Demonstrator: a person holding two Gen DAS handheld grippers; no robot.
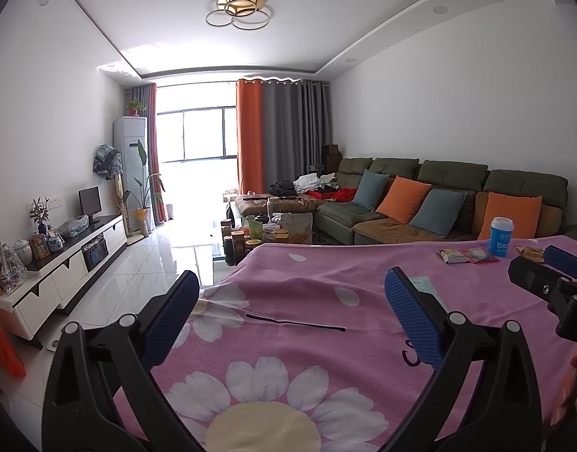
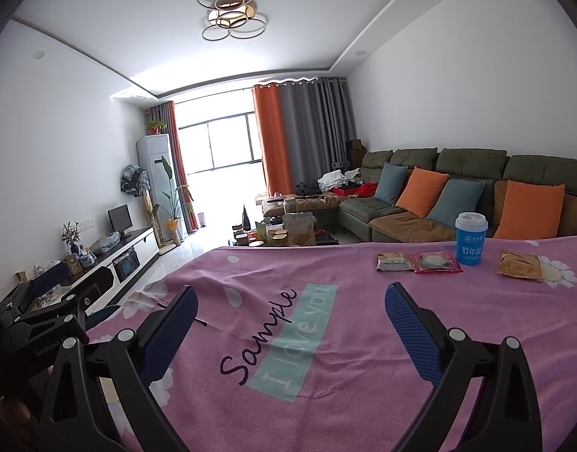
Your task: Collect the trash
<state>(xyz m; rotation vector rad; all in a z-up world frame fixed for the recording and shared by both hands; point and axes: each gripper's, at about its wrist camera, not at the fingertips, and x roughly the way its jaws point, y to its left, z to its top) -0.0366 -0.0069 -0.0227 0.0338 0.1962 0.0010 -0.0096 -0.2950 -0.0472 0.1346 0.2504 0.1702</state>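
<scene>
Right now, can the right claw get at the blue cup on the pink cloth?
Probably yes. The right claw is open and empty, and the blue cup stands upright ahead to its right. Only bare pink cloth lies between; the red wrapper sits just left of the cup.

- The pink cloth [image 2: 326, 376] on the table bears "Sample" in dark script and "I love you" in white on a teal strip.
- The blue cup [image 2: 470, 239] shows "10年".
- The left hand-held gripper [image 2: 49, 280] body reads "GenRobot".
</scene>
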